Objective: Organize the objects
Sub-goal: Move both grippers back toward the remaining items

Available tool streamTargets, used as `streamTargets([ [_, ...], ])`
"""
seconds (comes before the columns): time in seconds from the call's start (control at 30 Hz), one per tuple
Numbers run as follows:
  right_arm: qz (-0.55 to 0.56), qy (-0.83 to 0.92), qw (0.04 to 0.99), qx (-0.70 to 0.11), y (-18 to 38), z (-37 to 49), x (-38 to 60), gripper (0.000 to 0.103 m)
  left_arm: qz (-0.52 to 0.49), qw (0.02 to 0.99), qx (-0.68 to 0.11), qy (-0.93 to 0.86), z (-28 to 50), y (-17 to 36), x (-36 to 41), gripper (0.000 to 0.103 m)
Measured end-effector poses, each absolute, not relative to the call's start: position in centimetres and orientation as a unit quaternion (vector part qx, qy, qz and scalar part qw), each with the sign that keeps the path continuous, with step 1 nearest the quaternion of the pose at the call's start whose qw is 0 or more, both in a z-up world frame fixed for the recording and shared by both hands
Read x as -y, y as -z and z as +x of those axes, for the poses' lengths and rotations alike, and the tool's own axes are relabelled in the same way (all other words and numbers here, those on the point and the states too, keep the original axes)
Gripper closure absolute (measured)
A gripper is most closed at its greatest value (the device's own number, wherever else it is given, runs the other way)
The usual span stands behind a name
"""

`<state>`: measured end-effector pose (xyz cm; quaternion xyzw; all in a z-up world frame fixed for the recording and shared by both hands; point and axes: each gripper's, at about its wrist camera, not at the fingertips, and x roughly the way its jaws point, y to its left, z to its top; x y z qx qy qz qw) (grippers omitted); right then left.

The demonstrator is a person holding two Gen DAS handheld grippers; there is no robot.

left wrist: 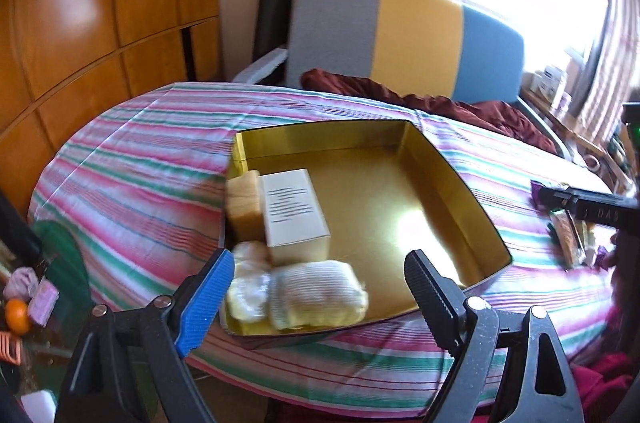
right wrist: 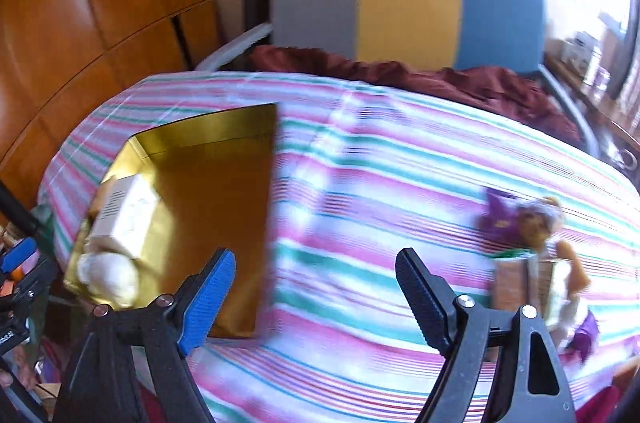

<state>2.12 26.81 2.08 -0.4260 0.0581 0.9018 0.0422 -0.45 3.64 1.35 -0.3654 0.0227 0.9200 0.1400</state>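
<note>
Gold metal lines the shallow tin tray (left wrist: 400,179) that sits on the striped cloth (left wrist: 132,159) of the table, and the sorted things are packed tight into its near-left corner, which leaves most of the floor bare, presumably for what is still to come. There a white printed box (left wrist: 296,215) lies flat with a tan block (left wrist: 242,207) against its left side, and two clear-wrapped pale bundles (left wrist: 316,293) lie just in front of it, touching the box and each other. The left gripper (left wrist: 318,287) hovers over that near corner with its jaws spread wide and nothing between them, so my guess is that it has no item in hand at this moment. The right gripper (right wrist: 316,287) is equally wide open and empty, held over bare cloth between the tray and a loose cluster near the table's right edge: a small doll (right wrist: 540,223), a purple scrap (right wrist: 500,215) just beside it, and some packets (right wrist: 520,283) too blurred to name. That cluster lies well apart from the tray and looks like the remaining work; the right gripper seems best placed to fetch from it.
</note>
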Motion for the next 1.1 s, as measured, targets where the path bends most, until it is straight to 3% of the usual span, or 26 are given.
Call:
streamTargets([
  [0.3, -0.388, -0.894, 0.2, -0.103, -3.6, 6.6, -40.9, 0.019, -0.369, 0.199, -0.058, -0.906, -0.2, -1.5, -8.5, 0.015],
  [0.43, -0.351, -0.874, 0.294, -0.16, -2.8, 10.1, -47.8, 0.019, -0.387, 0.225, -0.063, -0.892, -0.4, -1.2, -10.9, 0.016],
  [0.53, -0.328, -0.834, 0.363, -0.255, -0.6, 13.6, -52.4, 0.019, -0.395, 0.244, -0.077, -0.882, -0.3, -0.9, -12.9, 0.017],
  [0.6, -0.299, -0.811, 0.362, -0.349, 0.1, 15.6, -55.0, 0.019, -0.394, 0.258, -0.087, -0.878, 0.0, -0.8, -14.4, 0.017],
  [0.77, -0.293, -0.788, 0.353, -0.41, 1.1, 16.6, -56.8, 0.019, -0.405, 0.298, -0.113, -0.857, 0.6, -0.2, -18.9, 0.016],
  [1.1, -0.315, -0.802, 0.316, -0.397, 1.3, 14.6, -55.5, 0.019, -0.435, 0.381, -0.114, -0.808, 0.7, 1.4, -28.3, 0.016],
])
